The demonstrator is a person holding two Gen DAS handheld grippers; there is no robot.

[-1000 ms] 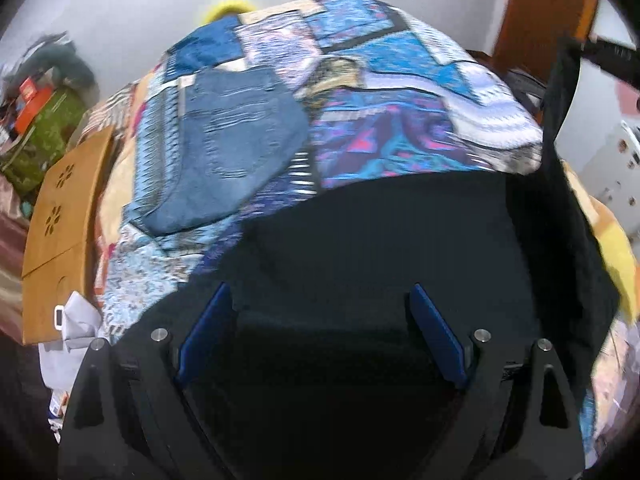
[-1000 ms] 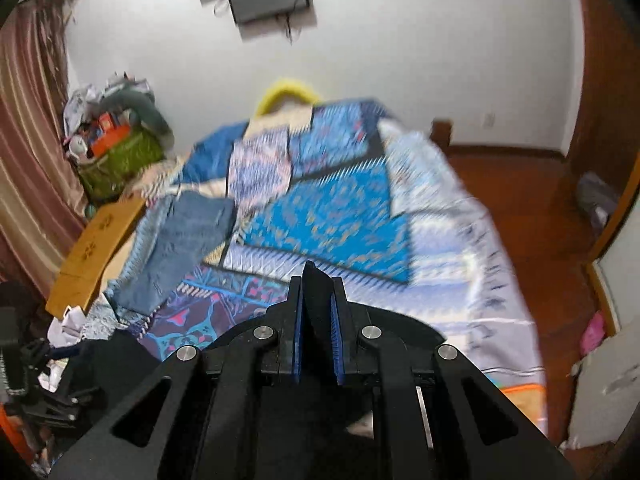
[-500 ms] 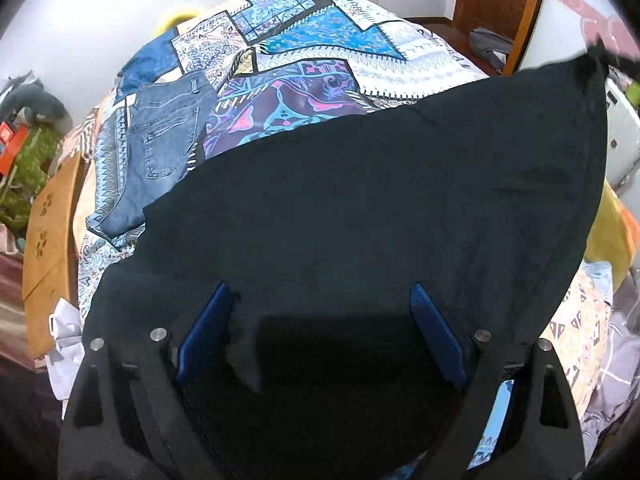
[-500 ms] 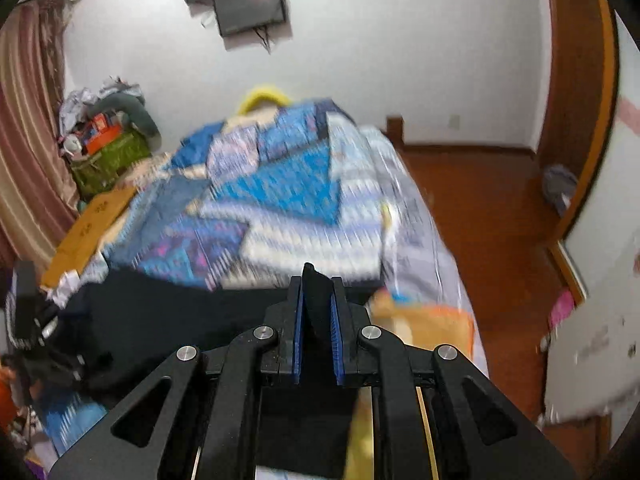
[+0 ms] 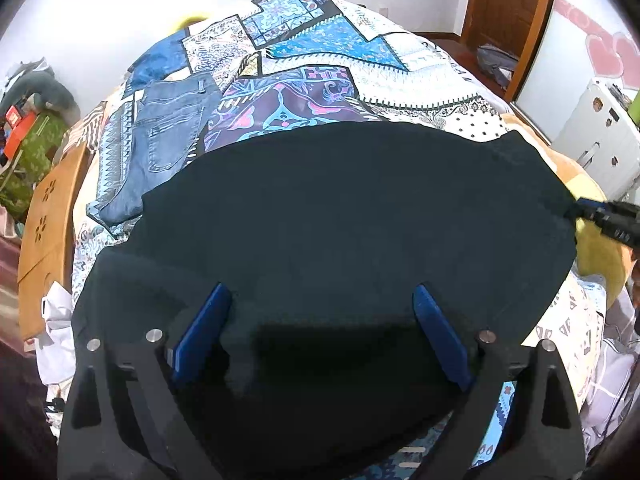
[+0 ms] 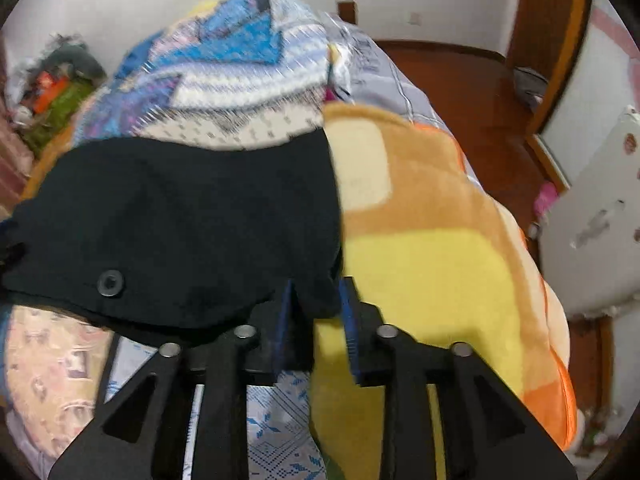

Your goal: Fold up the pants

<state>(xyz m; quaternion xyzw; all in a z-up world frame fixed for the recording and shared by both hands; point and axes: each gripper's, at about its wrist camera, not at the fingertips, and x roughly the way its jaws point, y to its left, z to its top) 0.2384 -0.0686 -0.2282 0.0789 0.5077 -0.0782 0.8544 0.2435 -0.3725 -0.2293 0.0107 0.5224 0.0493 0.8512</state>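
The black pants (image 5: 352, 216) lie spread on the patchwork bedspread (image 5: 320, 60), filling the middle of the left wrist view. My left gripper (image 5: 320, 320) is open just above the near part of the pants, the cloth lying between and under its blue fingers. In the right wrist view the pants (image 6: 180, 216) show a black button (image 6: 111, 281). My right gripper (image 6: 314, 312) has its jaws partly apart with a corner of the black cloth between them, loosely. The right gripper also shows at the pants' right corner in the left wrist view (image 5: 592, 212).
Folded blue jeans (image 5: 168, 136) lie on the bed at the far left. A wooden board (image 5: 44, 216) stands along the bed's left side. A yellow and orange plush blanket (image 6: 440, 260) lies at the right of the pants. A white cabinet (image 5: 600, 140) stands right.
The right gripper has lowered the lifted side of the pants to the bed, and its jaws have parted from fully shut. The pants now lie flat. The left gripper stays open.
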